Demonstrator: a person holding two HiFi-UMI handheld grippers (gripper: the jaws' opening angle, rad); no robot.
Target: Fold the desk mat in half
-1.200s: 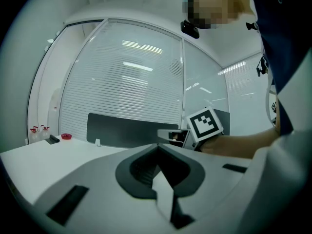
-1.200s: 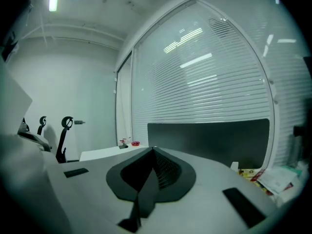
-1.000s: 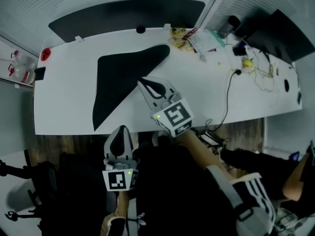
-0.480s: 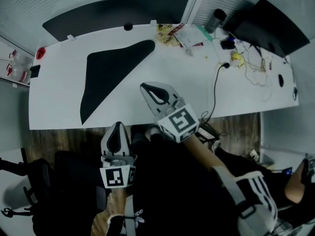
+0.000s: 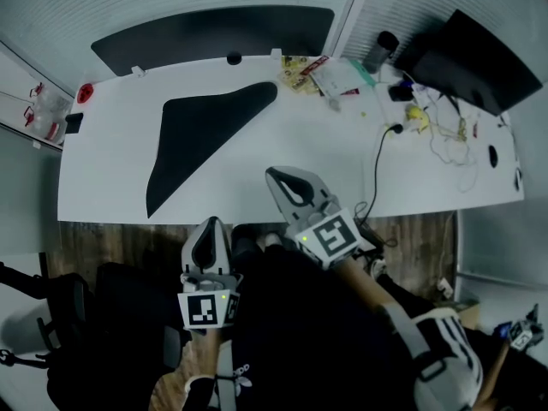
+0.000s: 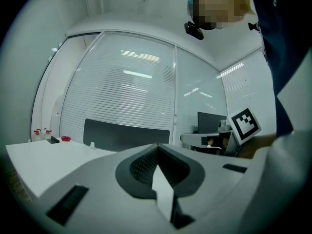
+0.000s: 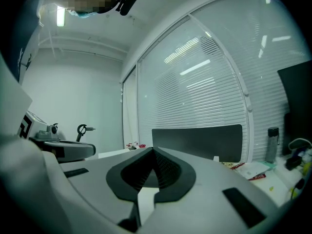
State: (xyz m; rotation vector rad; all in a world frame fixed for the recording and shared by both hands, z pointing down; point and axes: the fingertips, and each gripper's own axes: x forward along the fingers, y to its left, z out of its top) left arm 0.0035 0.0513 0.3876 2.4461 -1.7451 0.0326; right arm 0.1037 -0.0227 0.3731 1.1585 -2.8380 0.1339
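Observation:
The black desk mat (image 5: 199, 135) lies on the white desk (image 5: 342, 161) as a long tapering shape, broad at the far side and running to a point near the front edge. My right gripper (image 5: 282, 178) hovers over the desk's front part, right of the mat and apart from it, shut with nothing in it. In its own view the right gripper (image 7: 153, 150) shows its jaws meeting. My left gripper (image 5: 208, 229) is held in front of the desk edge, below the mat's point, also shut and empty. Its own view shows the left gripper (image 6: 157, 146) closed, and the mat is hidden there.
A dark partition panel (image 5: 214, 31) runs along the desk's far side. At the far right are packets and papers (image 5: 324, 71), a bottle (image 5: 382, 46), a black monitor (image 5: 476, 58) and loose cables (image 5: 445, 139). A red object (image 5: 85, 92) sits at the desk's left end.
My right gripper has drawn back from beside the mat toward the desk's front edge. The left gripper has shifted a little in front of the desk. The mat has not moved.

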